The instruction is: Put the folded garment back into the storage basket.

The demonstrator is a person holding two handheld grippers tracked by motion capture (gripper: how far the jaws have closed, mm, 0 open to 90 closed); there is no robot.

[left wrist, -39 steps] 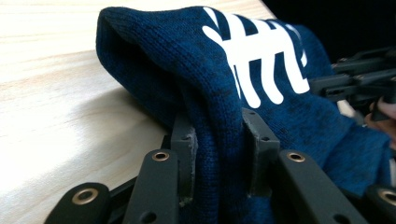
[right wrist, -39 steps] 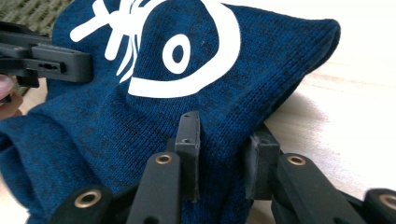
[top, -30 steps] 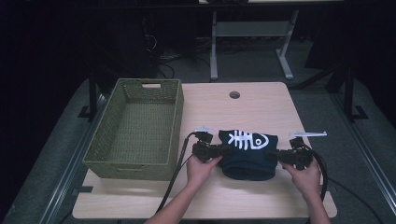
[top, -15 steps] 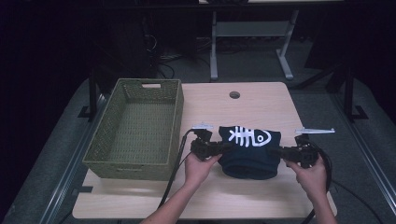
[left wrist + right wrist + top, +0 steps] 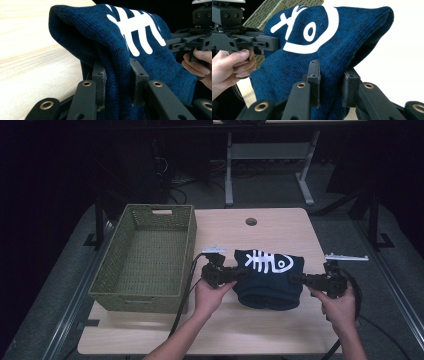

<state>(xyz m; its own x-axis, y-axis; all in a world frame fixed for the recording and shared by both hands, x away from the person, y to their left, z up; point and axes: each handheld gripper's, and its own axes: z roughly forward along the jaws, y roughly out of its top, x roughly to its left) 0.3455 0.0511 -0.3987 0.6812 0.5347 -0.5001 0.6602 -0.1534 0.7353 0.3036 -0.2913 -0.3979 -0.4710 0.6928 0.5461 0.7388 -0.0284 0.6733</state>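
A dark blue knitted garment (image 5: 269, 280) with a white fish-skeleton print lies folded on the light wooden table (image 5: 280, 227), near the middle of its front half, held between the two grippers; the left gripper (image 5: 239, 274) bites the garment's left edge and the right gripper (image 5: 296, 279) bites its right edge, so the cloth spans the gap between them; in the left gripper view the two black jaws are closed on a thick fold of the blue knit (image 5: 117, 57), the fabric rising above them and draping to the right, with the other gripper (image 5: 190, 41) and the fingers (image 5: 197, 61) holding it beyond; in the right gripper view the jaws likewise pinch a fold of the knit (image 5: 332, 50), the fish head print facing the camera, and the left hand (image 5: 229, 63) grips its tool at the far side; a green woven basket (image 5: 187, 245) stands just left of the left gripper, on the table's left side, apart from the garment
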